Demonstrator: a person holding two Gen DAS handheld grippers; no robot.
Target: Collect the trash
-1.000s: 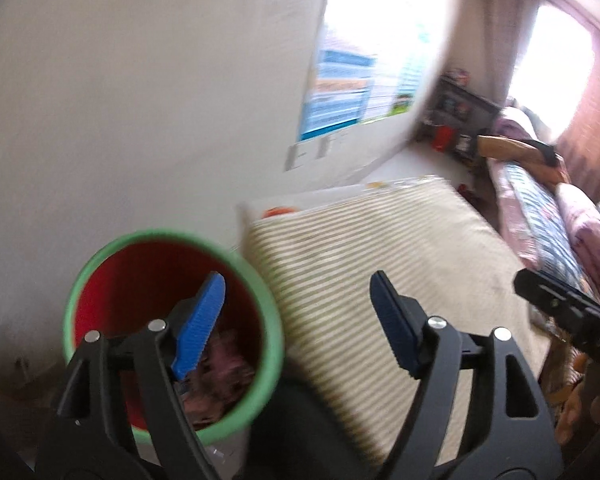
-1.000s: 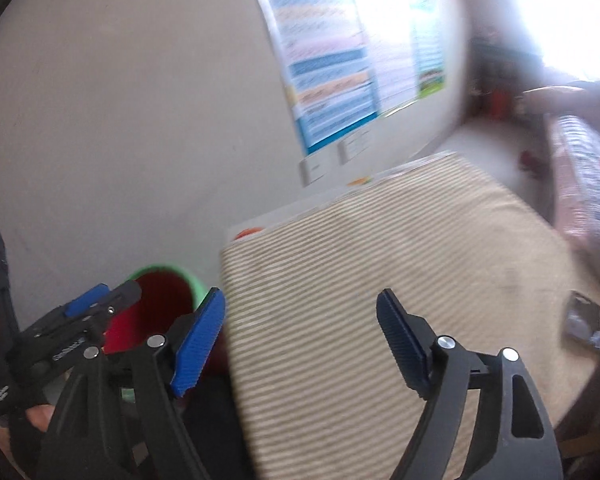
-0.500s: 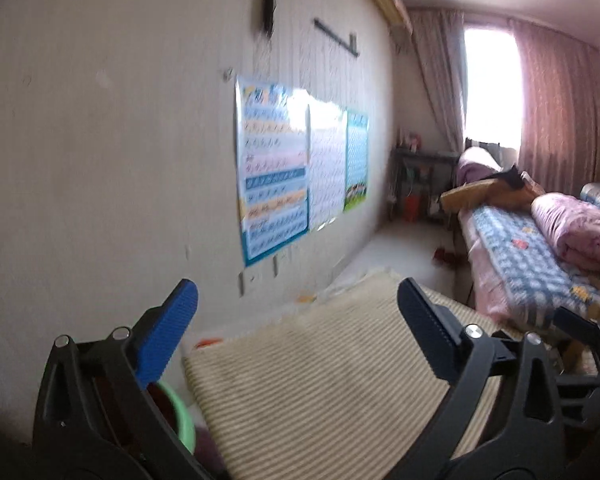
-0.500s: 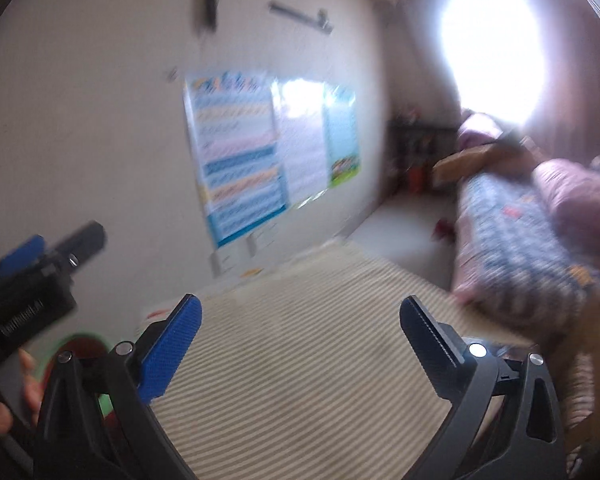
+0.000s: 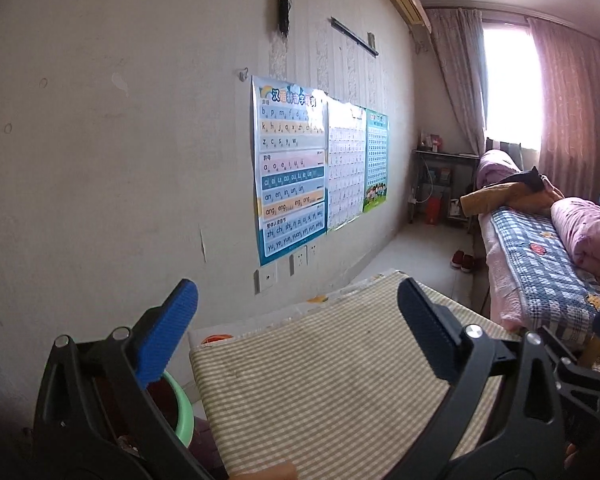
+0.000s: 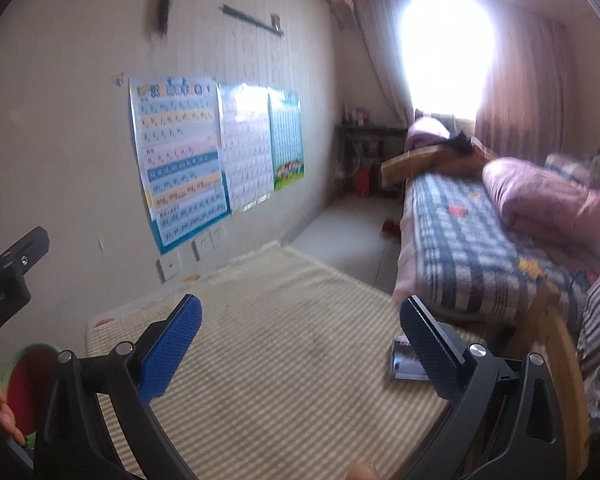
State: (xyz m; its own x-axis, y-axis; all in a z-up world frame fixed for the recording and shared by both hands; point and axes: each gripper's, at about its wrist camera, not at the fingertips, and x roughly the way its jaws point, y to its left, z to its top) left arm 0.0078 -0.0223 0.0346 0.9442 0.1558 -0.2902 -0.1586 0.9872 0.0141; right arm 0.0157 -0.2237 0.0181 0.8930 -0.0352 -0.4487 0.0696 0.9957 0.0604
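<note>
A bin with a green rim and red inside (image 5: 180, 408) stands at the lower left beside the striped table top (image 5: 320, 380); something pinkish lies in it. The same bin (image 6: 32, 384) shows at the far left in the right wrist view. My left gripper (image 5: 296, 328) is open and empty above the table's near edge. My right gripper (image 6: 300, 338) is open and empty too. A shiny dark wrapper or packet (image 6: 406, 362) lies on the table just behind the right gripper's right finger. The left gripper's body (image 6: 8, 276) sticks in at the left edge.
Posters (image 5: 292, 172) hang on the wall behind the table. A bed with a blue checked cover (image 6: 468, 248) and pink bedding (image 6: 548, 204) runs along the right. Bare floor (image 5: 420, 248) leads to a shelf and a curtained window. A wooden chair back (image 6: 556, 356) stands at the right.
Both grippers opened wider and tilted up from the bin toward the room. The bin slid to the lower left edge of both views. The wrapper came into the right wrist view.
</note>
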